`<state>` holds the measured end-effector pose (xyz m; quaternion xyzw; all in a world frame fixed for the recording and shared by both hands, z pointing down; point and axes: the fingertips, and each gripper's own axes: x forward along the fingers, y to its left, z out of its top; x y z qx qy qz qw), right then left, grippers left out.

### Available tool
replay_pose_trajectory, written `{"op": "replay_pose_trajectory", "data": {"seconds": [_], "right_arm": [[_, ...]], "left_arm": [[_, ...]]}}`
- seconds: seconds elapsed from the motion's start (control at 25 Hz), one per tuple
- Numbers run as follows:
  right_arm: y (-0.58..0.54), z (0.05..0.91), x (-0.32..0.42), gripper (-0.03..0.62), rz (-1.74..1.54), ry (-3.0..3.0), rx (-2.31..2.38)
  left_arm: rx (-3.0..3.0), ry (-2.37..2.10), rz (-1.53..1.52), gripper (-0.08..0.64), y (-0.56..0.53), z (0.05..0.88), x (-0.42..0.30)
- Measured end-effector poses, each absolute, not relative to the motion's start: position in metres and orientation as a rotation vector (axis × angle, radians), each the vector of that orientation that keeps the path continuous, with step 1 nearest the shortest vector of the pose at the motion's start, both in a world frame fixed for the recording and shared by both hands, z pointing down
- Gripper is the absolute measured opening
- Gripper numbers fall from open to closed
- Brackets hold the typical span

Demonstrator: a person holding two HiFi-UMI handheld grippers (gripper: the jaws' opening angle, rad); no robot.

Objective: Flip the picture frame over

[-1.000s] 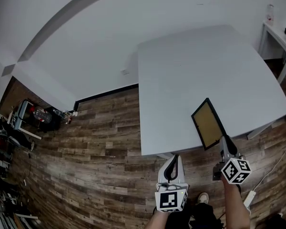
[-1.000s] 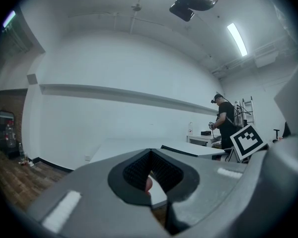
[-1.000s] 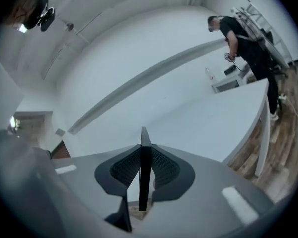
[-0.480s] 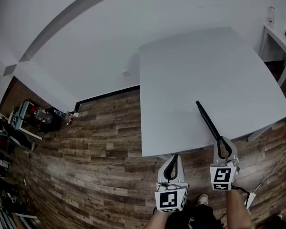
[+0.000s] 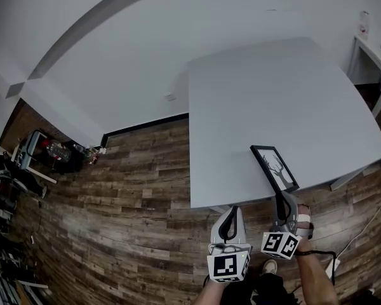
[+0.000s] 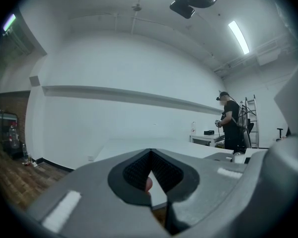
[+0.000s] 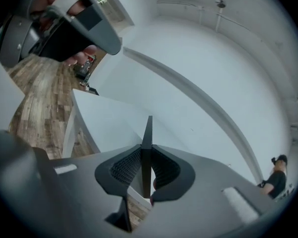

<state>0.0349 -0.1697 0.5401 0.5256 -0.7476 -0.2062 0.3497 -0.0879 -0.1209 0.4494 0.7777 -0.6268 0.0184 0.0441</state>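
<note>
Frame (image 5: 276,168), picture side showing, over tabletop (image 5: 254,100) near edge, gripped edge-on by right gripper (image 5: 281,199) fingers (image 7: 123,170), left gripper (image 5: 229,213) fingers (image 6: 133,171) closed, empty.

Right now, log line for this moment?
right claw: shut on picture frame | image side showing | left claw: shut, empty

A large pale grey table (image 5: 273,94) stands on a brown plank floor (image 5: 133,189), its far edge close to a white wall. Over its near edge a black picture frame (image 5: 274,168) tilts, picture side showing. Whether it rests on the tabletop cannot be told.
</note>
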Motion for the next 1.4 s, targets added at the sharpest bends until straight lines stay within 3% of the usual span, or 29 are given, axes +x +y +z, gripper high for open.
{"op": "replay_pose_trajectory", "data": {"seconds": [0.6,1.04,1.24,1.4], "right_arm": [[-0.153,0.637,0.004,0.104,-0.831,-1.612,0.855],[-0.155,0.645,0.002,0.114,-0.819,-1.574,0.806],[-0.149,0.656,0.0,0.189,-0.746,-1.631,0.778],[-0.146,0.647,-0.002,0.21,-0.772,-1.639,0.767]], "left_arm": [[2.354,-1.93,0.082,0.0,-0.121,0.452,-0.095],[2.359,-1.932,0.098,0.0,-0.116,0.449,-0.096],[2.367,-1.938,0.108,0.0,-0.115,0.446,-0.096],[2.381,-1.951,0.09,0.0,-0.114,0.444,-0.099]]}}
